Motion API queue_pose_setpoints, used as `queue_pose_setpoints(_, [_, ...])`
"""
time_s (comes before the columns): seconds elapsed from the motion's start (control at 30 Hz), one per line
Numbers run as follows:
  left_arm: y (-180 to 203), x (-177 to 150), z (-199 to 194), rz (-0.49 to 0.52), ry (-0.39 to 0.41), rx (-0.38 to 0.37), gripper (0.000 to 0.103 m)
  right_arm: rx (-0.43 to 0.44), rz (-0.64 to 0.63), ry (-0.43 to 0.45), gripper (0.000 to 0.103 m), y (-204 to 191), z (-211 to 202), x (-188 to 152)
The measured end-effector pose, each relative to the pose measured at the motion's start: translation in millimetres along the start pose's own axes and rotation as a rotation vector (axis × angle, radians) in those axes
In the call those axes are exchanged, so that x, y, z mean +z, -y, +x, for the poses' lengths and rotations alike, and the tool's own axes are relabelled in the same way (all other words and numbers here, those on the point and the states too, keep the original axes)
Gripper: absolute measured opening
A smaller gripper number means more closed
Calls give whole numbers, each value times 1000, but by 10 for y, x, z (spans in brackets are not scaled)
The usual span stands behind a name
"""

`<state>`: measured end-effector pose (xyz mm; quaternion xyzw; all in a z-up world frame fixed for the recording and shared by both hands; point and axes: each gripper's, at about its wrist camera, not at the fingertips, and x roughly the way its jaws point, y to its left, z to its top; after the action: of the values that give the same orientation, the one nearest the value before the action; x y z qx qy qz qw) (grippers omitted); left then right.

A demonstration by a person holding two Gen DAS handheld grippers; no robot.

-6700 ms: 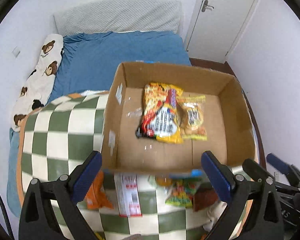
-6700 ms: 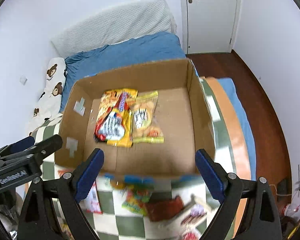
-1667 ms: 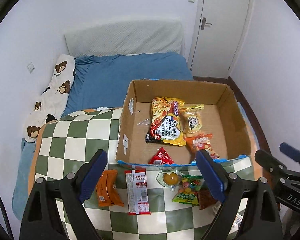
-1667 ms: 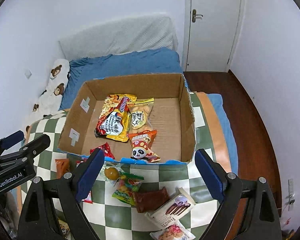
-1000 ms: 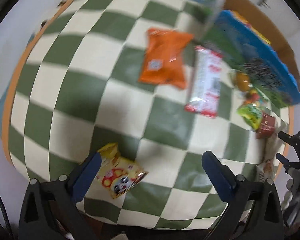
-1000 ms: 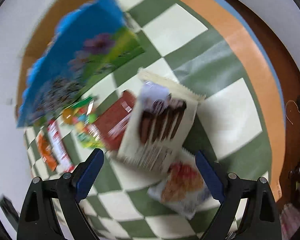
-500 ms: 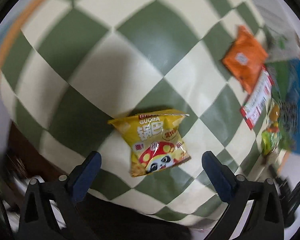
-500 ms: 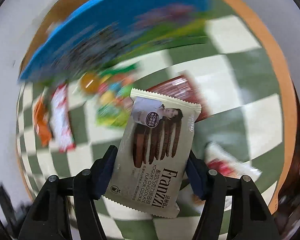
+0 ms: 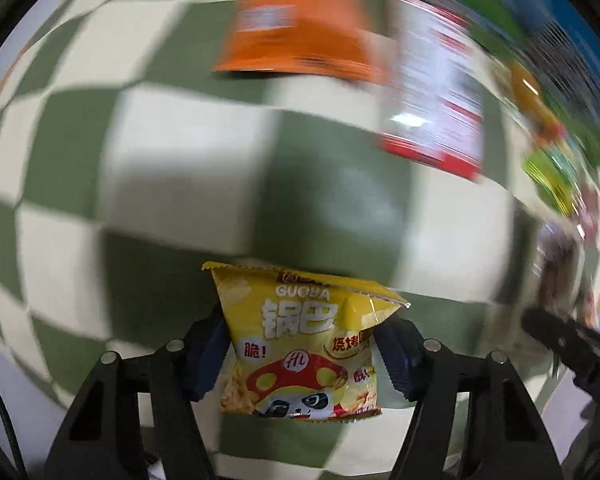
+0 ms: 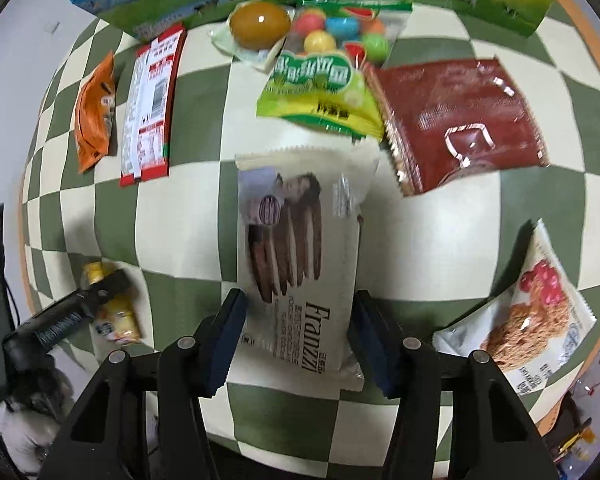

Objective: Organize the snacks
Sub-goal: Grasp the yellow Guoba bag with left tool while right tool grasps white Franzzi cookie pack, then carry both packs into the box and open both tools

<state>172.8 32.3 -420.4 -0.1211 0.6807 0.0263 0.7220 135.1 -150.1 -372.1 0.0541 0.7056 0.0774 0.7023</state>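
Green-and-cream checked cloth [image 10: 180,220] is filling both views, and I am pointing both grippers almost straight down at it.

My left gripper [image 9: 300,354] is closing around a yellow snack bag [image 9: 300,340] — its dark blue pads are pressing the bag's two sides, and the bag's top corner is buckling. Bare cloth is lying open just beyond the bag's top edge. Farther off, an orange packet [image 9: 300,36] and a red-and-white packet [image 9: 432,96] are smearing in blur near the top of that view.

My right gripper [image 10: 296,340] is closing on a cream cookie packet [image 10: 300,264], pads touching its long edges near the lower end. Its top edge is lying just beside a green candy bag [image 10: 320,84] and a brown wrapper [image 10: 456,120]. A berry cookie packet [image 10: 528,312] is sitting apart at the lower right, near the cloth's edge. Open squares are lying to the left — between the cookie packet and the red-and-white strip.
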Motion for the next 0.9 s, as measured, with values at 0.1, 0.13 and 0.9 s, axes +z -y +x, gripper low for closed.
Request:
queue_pose_setpoints(0.1, [187,33,98,61,-28,21,80,54,75,-16,64,109,65,21])
queue_pose_setpoints(0.13, [208,43,117,65,-28,29,80,65,94,-19,66,151,70,29])
queue_pose_setpoints(0.9, [1005,753,-1612,130,183,-253,54,215,63,238,58,178,-1166,215])
